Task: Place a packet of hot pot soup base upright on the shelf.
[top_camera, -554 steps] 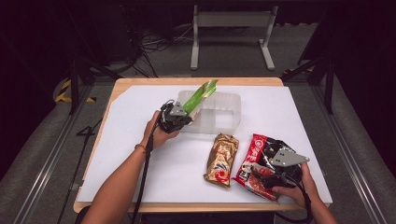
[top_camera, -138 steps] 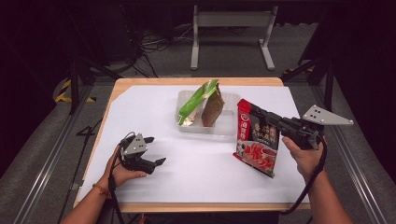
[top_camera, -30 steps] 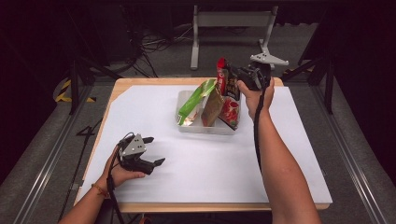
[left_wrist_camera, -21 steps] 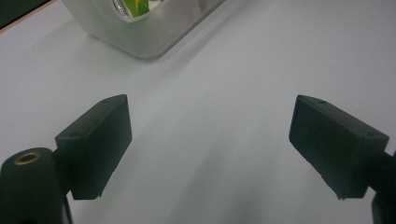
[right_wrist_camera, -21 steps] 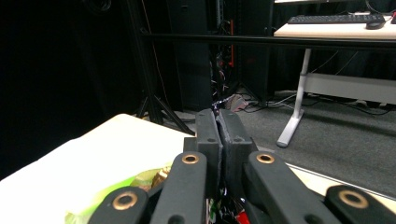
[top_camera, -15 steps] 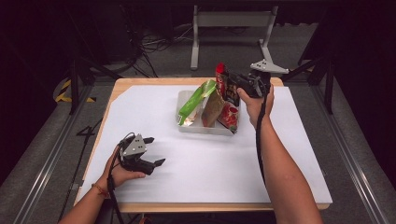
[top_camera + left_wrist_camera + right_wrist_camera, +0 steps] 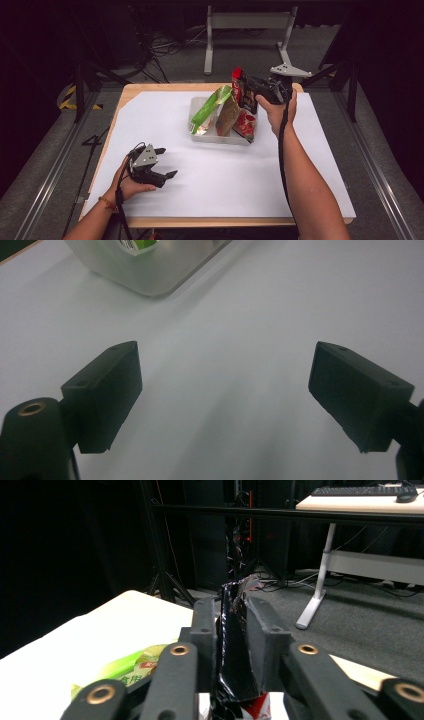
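Lowered since 0.5 s ago, right gripper [image 7: 252, 89] pinches red foil packet [image 7: 244, 102] into translucent plastic tray [image 7: 220, 138]; right gripper view confirms clamp. Left gripper [image 7: 222, 395] rests wide open, empty.

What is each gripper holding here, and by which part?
The right gripper pinches the red snack bag by its top edge, above the clear bin. The left gripper is open, holding nothing.

Overhead view, two close gripper views
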{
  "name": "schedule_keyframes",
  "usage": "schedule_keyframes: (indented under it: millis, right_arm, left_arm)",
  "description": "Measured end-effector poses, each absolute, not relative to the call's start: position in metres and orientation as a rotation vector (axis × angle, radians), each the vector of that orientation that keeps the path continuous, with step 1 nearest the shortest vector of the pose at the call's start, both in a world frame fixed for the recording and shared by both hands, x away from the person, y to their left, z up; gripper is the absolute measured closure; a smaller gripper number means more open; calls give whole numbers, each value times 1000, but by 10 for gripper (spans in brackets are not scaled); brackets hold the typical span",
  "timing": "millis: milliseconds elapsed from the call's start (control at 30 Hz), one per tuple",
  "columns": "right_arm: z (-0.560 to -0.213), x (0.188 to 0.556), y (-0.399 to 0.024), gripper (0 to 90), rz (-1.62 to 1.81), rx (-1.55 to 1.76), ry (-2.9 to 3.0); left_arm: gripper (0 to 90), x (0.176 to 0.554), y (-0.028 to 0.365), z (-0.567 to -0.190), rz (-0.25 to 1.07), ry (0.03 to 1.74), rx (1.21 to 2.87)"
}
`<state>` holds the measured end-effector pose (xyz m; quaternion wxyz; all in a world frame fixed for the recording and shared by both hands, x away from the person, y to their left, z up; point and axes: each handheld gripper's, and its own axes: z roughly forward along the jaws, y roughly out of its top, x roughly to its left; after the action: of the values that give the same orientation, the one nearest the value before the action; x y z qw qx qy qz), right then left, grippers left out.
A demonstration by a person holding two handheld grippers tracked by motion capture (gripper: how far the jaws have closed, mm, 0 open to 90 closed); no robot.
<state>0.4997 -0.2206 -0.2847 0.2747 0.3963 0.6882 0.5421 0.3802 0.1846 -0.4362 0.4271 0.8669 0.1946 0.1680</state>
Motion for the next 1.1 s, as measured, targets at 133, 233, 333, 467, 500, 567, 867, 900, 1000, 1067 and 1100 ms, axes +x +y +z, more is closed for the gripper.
schedule_keyframes:
  millis: [133, 233, 333, 467, 500, 567, 867, 900, 1000, 1067, 1100]
  right_arm:
    - [-284, 499, -225, 648, 1463, 1070, 1865]
    - [-283, 497, -227, 633, 1461, 1072, 1864]
    - [-281, 496, -230, 608, 1471, 1070, 1853]
    - [-280, 494, -234, 577, 1459, 1070, 1867]
    - [-280, 493, -235, 562, 1456, 1071, 1867]
    - [-280, 492, -236, 554, 1458, 1068, 1869]
    - [-284, 469, -248, 639, 1400, 998, 1903]
    - [-284, 465, -249, 679, 1387, 979, 1910]
    - [-286, 460, -250, 725, 1366, 956, 1930]
    - [-288, 455, -251, 766, 1360, 928, 1955]
    - [-289, 452, -252, 775, 1354, 926, 1959]
  left_arm:
    - [148, 381, 184, -438, 420, 491, 2177]
    - [148, 381, 184, -437, 422, 491, 2175]
    - [147, 380, 183, -437, 424, 489, 2174]
    - [147, 380, 184, -437, 421, 494, 2169]
    - [147, 380, 184, -437, 422, 494, 2169]
    - [147, 380, 185, -437, 418, 498, 2165]
    - [159, 379, 185, -436, 426, 491, 2168]
    - [159, 379, 184, -436, 422, 491, 2168]
    - [157, 378, 183, -436, 425, 489, 2170]
    - [154, 378, 183, -436, 429, 487, 2170]
    - [154, 378, 183, -436, 428, 492, 2171]
